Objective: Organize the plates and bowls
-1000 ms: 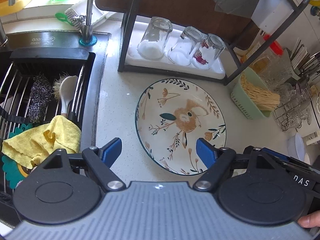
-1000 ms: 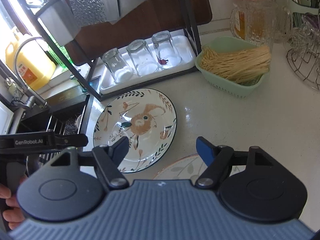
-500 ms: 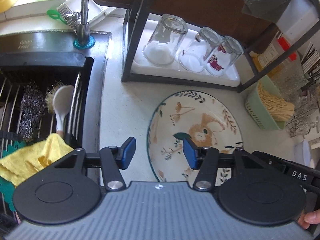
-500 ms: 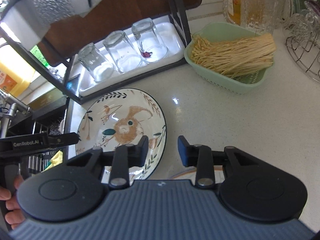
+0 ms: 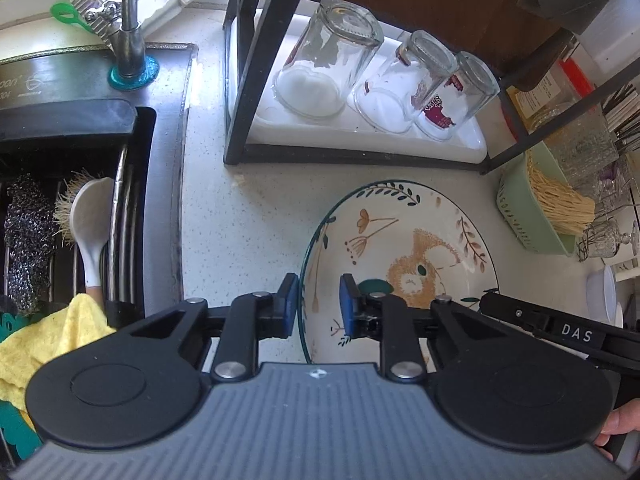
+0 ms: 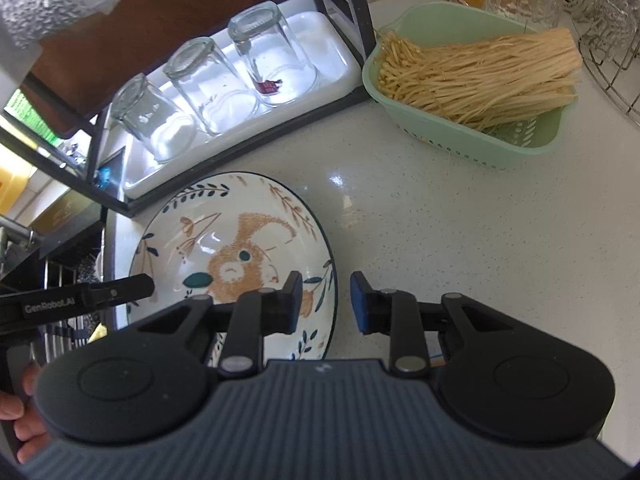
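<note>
Lying flat, plate [image 5: 400, 240] face-up

My speckled white counter [image 6: 460, 232] carries the rabbit plate [image 6: 224, 240], a green noodle basket [image 6: 472, 136] and the black rack [image 5: 240, 92].

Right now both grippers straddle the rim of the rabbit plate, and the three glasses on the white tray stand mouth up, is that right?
Not quite. The three glasses on the white tray stand mouth down, as the left wrist view shows. The left gripper and right gripper, jaws closing, do straddle the rabbit plate rim.
</note>
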### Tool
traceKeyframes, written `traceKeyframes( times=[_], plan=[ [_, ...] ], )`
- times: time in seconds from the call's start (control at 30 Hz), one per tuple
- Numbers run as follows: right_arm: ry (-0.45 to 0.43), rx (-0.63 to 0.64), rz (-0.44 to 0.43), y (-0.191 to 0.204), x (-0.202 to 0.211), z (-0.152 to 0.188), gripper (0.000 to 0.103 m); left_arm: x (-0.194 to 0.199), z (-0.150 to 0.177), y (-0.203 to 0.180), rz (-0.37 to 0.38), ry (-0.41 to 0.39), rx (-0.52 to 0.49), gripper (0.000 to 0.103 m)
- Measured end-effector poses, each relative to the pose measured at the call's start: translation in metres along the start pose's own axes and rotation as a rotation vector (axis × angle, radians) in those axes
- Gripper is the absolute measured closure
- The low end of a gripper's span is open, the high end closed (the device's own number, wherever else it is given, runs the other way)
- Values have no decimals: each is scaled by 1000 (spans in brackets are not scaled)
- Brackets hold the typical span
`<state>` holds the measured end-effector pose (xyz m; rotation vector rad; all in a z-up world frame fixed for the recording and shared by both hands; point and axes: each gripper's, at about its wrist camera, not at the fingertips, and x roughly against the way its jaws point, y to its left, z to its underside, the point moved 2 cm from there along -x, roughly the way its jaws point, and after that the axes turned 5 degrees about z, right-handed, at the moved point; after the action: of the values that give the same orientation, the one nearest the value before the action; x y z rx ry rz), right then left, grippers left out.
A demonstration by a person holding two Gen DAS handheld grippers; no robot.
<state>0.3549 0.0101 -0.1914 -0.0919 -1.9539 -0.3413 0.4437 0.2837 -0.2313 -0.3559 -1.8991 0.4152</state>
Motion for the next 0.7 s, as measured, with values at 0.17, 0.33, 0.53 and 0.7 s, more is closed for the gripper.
traceKeyframes(
  times=[0.17, 0.33, 0.53, 0.7],
  plan=[
    [16, -5, 11, 5, -7, 0, 82, -5, -4, 3, 27, 24, -17, 77],
    [51, -4, 2, 5, -10, 2, 82, -9, 1, 8, 57, 56, 8, 77],
    [70, -13, -8, 6, -18, 0, 82, -13, 4, 12, 63, 45, 38, 77],
    [67, -4, -23, 6, -18, 0, 82, -13, 4, 9, 61, 29, 22, 77]
  ],
)
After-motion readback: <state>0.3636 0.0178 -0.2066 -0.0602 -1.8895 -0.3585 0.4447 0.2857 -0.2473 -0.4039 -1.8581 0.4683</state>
